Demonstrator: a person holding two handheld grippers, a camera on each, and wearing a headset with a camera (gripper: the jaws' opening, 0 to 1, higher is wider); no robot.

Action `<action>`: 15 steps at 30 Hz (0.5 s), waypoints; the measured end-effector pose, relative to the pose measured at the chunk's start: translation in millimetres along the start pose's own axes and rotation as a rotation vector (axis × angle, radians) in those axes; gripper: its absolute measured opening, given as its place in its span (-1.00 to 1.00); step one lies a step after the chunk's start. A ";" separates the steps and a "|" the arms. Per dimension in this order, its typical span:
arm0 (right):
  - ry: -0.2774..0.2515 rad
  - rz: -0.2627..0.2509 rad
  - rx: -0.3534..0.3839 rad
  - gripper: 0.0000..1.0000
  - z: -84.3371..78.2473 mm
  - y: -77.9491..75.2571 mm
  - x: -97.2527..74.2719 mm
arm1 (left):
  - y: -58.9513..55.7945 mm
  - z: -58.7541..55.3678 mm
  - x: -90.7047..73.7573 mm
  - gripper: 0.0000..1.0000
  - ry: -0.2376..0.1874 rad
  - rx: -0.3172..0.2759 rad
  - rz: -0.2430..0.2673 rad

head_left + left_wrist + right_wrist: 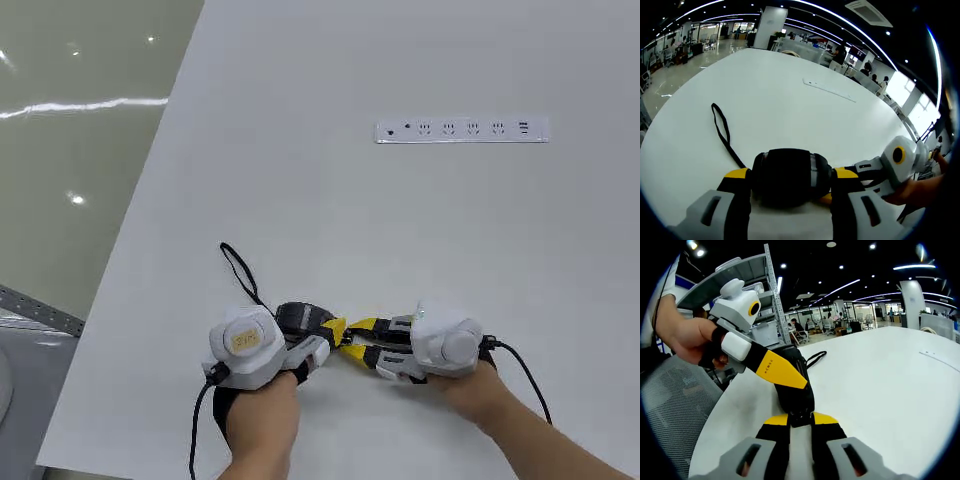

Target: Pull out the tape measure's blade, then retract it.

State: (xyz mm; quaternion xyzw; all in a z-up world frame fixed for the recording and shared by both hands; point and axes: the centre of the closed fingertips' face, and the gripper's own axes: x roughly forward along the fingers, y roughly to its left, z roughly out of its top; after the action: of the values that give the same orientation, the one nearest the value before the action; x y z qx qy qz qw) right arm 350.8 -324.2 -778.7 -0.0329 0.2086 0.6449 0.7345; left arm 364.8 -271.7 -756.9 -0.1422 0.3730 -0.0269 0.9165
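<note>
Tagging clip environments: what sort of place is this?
Probably an open-plan office. A large white table carries a power strip, rows of desks with seated people stretch behind under long ceiling light strips, and a metal shelving rack stands near a mesh chair.

No legible text or labels

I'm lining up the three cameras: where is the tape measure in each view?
Head view: tape measure low, just left of centre.
Left gripper view: tape measure low centre, between the view's own jaws.
Right gripper view: tape measure centre, just above the view's own jaws.
Shared landmark: white power strip.
</note>
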 end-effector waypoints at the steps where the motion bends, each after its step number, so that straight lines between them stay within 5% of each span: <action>1: 0.001 0.000 -0.001 -0.70 -0.1 0.0 0.0 | -0.4 0.2 -0.2 0.25 0.000 0.000 0.000; 15: 0.012 0.001 0.006 -0.62 -0.3 3.4 -0.5 | -1.5 -0.7 0.5 0.28 0.014 0.016 -0.033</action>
State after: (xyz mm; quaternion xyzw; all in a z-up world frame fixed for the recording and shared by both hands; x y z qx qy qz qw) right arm 347.4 -324.2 -778.1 -0.0345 0.2149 0.6445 0.7330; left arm 364.8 -273.4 -757.2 -0.1408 0.3769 -0.0460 0.9143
